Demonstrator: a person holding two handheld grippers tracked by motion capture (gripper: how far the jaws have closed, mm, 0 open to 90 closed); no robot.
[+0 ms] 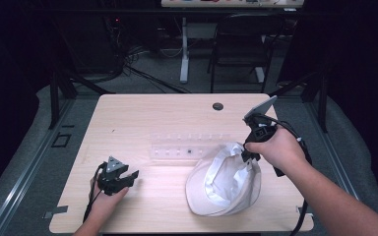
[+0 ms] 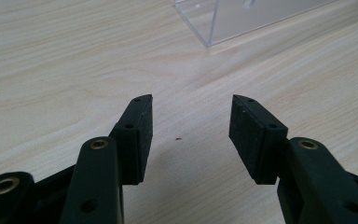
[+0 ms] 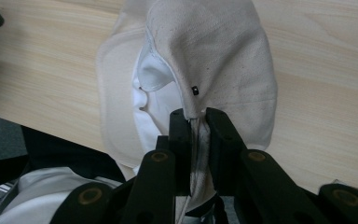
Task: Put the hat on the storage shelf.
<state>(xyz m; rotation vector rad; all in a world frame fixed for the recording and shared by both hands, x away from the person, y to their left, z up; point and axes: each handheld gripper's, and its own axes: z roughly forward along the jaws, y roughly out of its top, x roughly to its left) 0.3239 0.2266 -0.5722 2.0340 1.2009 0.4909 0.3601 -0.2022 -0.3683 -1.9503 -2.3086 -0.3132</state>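
right gripper [image 3: 196, 116]: clamped on a fold of the white cap [image 1: 224, 182] | cap: partly lifted near the table's [image 1: 142, 115] front-right edge | left gripper [image 2: 190, 135]: held wide, nothing held | risk: thin fabric pinch may be lost, cap dropped past the edge

The left hand [image 1: 106, 202] lay low at the near left of the tabletop [image 1: 142, 118], its forearm coming in from the bottom edge. The left tongs [image 1: 130, 178] pointed right with jaws standing apart, nothing between the pads. The right forearm reached in diagonally from the lower right; the right hand [image 1: 275, 150] gripped the right tongs [image 1: 247, 156], raised, aimed down and clamped on white fabric.
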